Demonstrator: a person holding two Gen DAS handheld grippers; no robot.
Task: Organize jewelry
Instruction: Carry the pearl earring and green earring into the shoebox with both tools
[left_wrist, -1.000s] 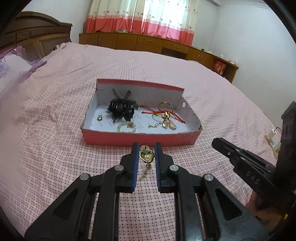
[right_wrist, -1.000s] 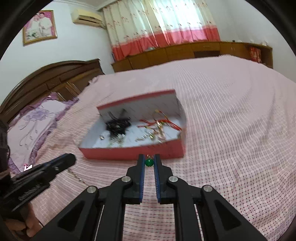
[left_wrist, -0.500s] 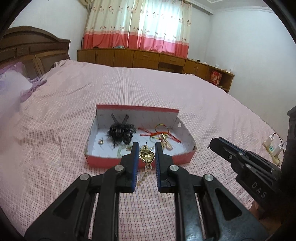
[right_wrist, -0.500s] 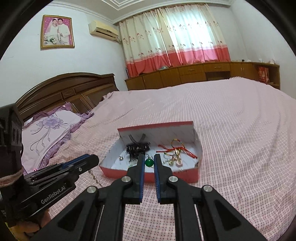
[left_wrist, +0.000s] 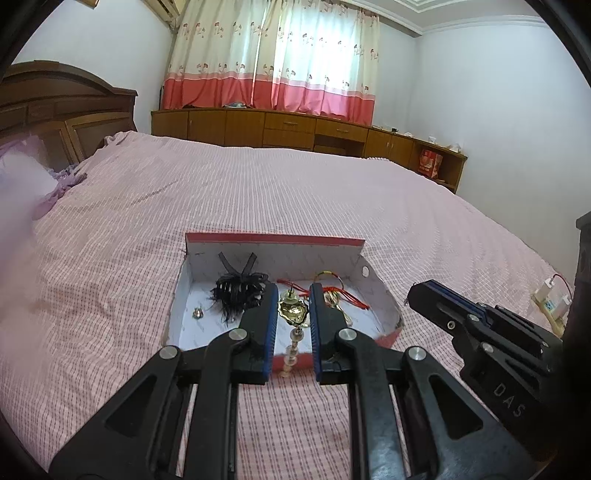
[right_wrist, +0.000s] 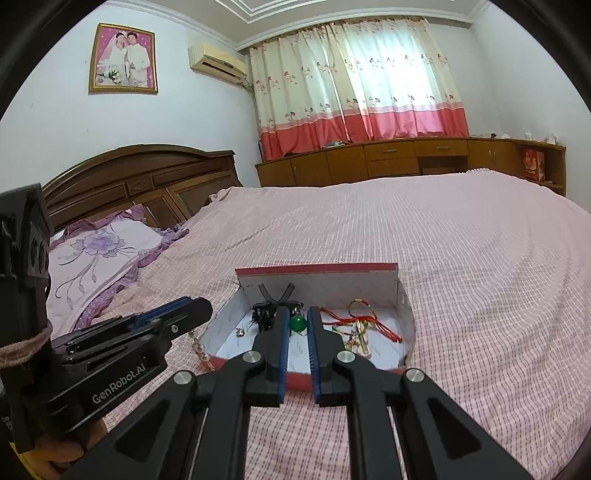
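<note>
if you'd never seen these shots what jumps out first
First, the gold flower-shaped earring with a beaded drop, pinched in the left gripper, and the round green bead held in the right gripper. Just beyond both lies the shallow red cardboard box with a white inside on the pink checked bedspread, holding a black feathery hair clip and red cord bracelets.

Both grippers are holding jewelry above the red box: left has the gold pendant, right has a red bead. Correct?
Not quite: the bead in the right gripper is green, not red; the right wrist view shows the green bead pinched between the blue pads. The rest holds: the left gripper grips the gold pendant, and both are over the red box.
</note>
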